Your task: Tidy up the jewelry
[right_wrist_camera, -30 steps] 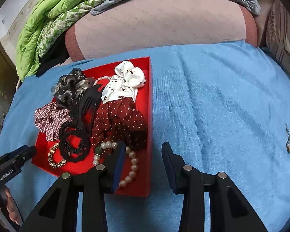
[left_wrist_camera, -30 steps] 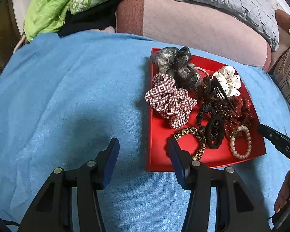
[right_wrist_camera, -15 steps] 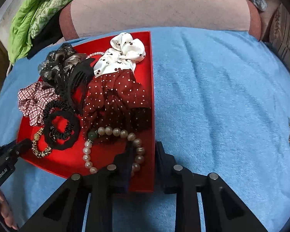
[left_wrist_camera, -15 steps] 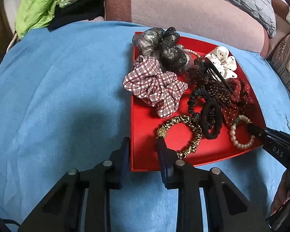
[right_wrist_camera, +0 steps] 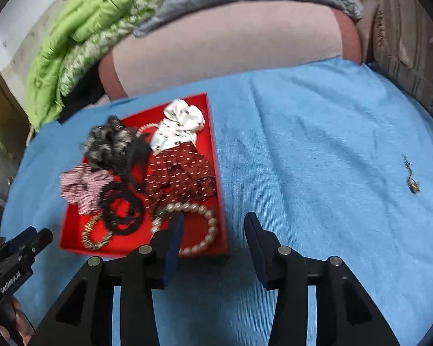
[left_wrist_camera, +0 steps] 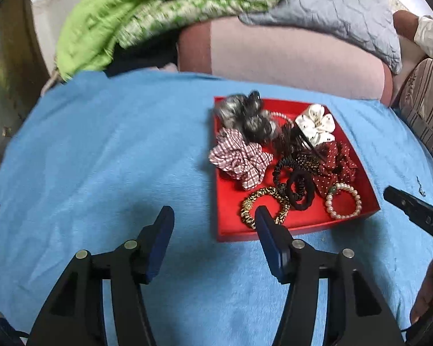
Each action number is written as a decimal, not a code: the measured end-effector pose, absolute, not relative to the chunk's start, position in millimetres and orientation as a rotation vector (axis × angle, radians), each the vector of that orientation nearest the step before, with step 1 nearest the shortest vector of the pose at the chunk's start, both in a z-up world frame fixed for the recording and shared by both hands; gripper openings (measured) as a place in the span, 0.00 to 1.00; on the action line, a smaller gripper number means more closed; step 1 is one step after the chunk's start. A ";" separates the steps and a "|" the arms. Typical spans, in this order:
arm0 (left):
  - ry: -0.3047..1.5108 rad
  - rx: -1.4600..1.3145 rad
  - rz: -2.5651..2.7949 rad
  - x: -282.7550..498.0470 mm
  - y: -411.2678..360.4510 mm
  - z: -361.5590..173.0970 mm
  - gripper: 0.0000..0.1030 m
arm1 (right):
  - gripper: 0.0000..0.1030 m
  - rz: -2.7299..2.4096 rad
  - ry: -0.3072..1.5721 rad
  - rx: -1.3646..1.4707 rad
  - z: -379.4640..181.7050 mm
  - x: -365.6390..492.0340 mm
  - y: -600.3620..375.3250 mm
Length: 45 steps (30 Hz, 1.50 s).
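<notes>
A red tray (left_wrist_camera: 225, 201) (right_wrist_camera: 72, 236) lies on the blue cloth, filled with scrunchies, hair ties and beads. It holds a plaid scrunchie (left_wrist_camera: 241, 160), black hair ties (left_wrist_camera: 298, 190), a leopard-print tie (left_wrist_camera: 264, 204), a pearl bracelet (left_wrist_camera: 343, 201) (right_wrist_camera: 199, 227) and a white flower scrunchie (right_wrist_camera: 177, 128). My left gripper (left_wrist_camera: 213, 220) hovers by the tray's near left corner, jaws opening, nothing between them. My right gripper (right_wrist_camera: 213, 226) hovers by the tray's near right corner, jaws opening and empty. A small dark earring (right_wrist_camera: 411, 177) lies alone on the cloth at right.
Behind the tray lies a pink bolster (left_wrist_camera: 288, 57) with a grey quilted pillow (left_wrist_camera: 337, 14) and a green blanket (left_wrist_camera: 124, 14) on top. A striped cushion (left_wrist_camera: 427, 109) sits far right. Blue cloth (left_wrist_camera: 101, 158) spreads left of the tray.
Both grippers narrowed close at the tray's near rim, then pulled back and up with jaws spread wider. The tray now sits farther from both cameras.
</notes>
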<state>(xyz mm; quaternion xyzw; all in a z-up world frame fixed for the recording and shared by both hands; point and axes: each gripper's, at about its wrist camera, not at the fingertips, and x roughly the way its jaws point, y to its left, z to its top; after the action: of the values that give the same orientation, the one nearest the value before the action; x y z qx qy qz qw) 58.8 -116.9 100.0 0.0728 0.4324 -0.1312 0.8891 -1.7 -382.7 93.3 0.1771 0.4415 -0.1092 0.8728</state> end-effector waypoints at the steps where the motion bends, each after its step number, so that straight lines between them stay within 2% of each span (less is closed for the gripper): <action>1: 0.886 0.154 -0.267 53.9 -114.0 103.5 0.57 | 0.46 -0.227 0.913 0.371 97.6 -9.1 -379.4; 5: 0.829 0.174 -0.253 25.5 -108.4 121.1 0.58 | 0.46 -0.217 0.881 0.357 110.7 -39.5 -358.9; 9: 0.755 0.199 -0.219 -2.8 -104.2 136.7 0.73 | 0.48 -0.220 0.865 0.324 118.5 -60.9 -338.5; 14: 0.681 0.194 -0.203 -34.7 -97.8 156.9 0.79 | 0.54 -0.231 0.849 0.292 130.2 -87.1 -320.3; 16: 0.669 0.166 -0.221 -44.5 -93.0 164.2 0.87 | 0.55 -0.236 0.843 0.284 133.8 -95.2 -315.3; 25: 0.634 0.115 -0.233 -77.7 -79.1 186.5 0.88 | 0.57 -0.239 0.815 0.264 149.8 -128.0 -293.0; 45: 0.619 0.177 -0.197 -116.6 -72.5 191.5 0.90 | 0.60 -0.257 0.805 0.224 162.9 -157.5 -272.2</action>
<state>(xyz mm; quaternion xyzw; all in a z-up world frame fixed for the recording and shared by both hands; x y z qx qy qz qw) -116.6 -72.5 191.5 0.0869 0.3037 -0.0968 0.9438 -157.5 -272.2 162.9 0.1084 0.3897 -0.1245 0.9060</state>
